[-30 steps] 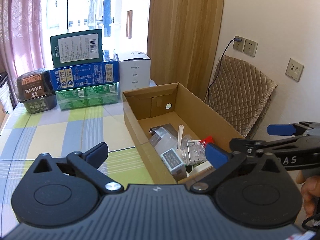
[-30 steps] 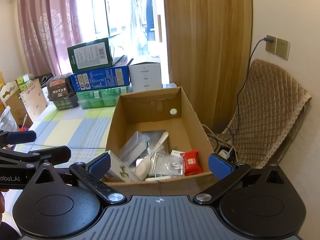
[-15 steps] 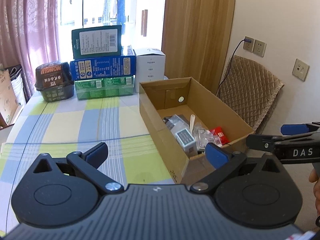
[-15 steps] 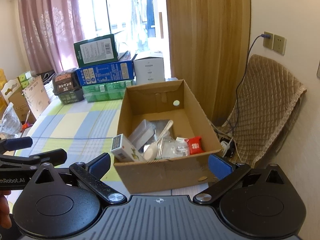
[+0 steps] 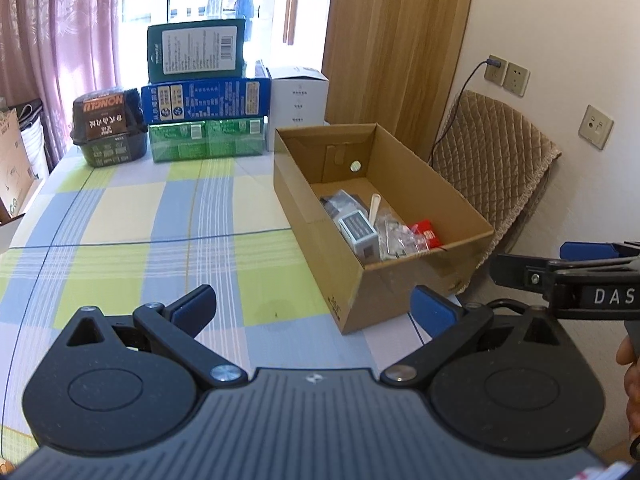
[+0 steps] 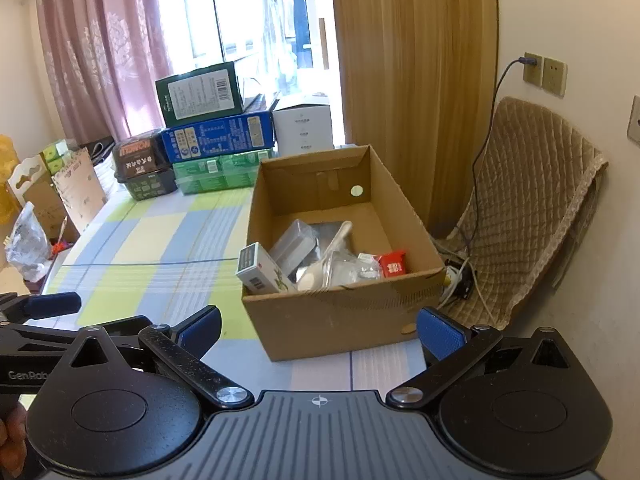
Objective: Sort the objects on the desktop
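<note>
An open cardboard box (image 5: 404, 280) (image 6: 340, 316) stands at the table's right edge. In it lie a small white carton (image 6: 258, 268), a clear plastic case (image 6: 294, 242), a white spoon (image 6: 324, 258), clear bags (image 6: 352, 270) and a red packet (image 6: 394, 266). My left gripper (image 5: 314, 310) is open and empty above the checked tablecloth, left of the box's near corner. My right gripper (image 6: 320, 328) is open and empty just in front of the box. Each gripper shows at the edge of the other's view.
Stacked green and blue boxes (image 5: 204, 92), a white box (image 5: 298, 102) and a dark tub (image 5: 108, 126) stand at the table's far end. A padded chair (image 6: 532, 208) with cables stands right of the table. Bags and cartons (image 6: 44, 200) lie off the left side.
Both grippers have pulled back and up from the box, so the box looks smaller and farther. Both stay open and empty.
</note>
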The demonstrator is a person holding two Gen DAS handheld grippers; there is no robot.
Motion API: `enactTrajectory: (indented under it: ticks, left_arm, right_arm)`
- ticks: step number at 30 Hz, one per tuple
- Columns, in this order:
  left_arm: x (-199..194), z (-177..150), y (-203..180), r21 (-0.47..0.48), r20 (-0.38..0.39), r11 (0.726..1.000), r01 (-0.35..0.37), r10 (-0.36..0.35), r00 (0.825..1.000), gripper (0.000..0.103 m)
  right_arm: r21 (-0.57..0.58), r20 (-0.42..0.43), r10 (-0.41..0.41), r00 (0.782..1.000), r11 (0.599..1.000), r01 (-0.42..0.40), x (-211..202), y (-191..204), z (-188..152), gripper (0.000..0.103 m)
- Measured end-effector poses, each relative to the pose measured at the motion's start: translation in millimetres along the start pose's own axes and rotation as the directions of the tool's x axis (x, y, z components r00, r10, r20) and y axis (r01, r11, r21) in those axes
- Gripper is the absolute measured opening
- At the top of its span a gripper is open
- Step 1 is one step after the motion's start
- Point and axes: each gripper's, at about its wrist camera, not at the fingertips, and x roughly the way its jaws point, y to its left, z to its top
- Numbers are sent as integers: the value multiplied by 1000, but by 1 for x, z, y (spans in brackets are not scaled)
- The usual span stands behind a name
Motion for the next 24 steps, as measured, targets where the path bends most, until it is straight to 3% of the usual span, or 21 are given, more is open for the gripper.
enactTrajectory:
  ticks: [24]
  left_arm:
    - [-7,-15,-12,13,-39,1000,16,-15,999,102]
  right_arm:
    - [35,-20,-15,1000,999,15,-23,-11,-19,101]
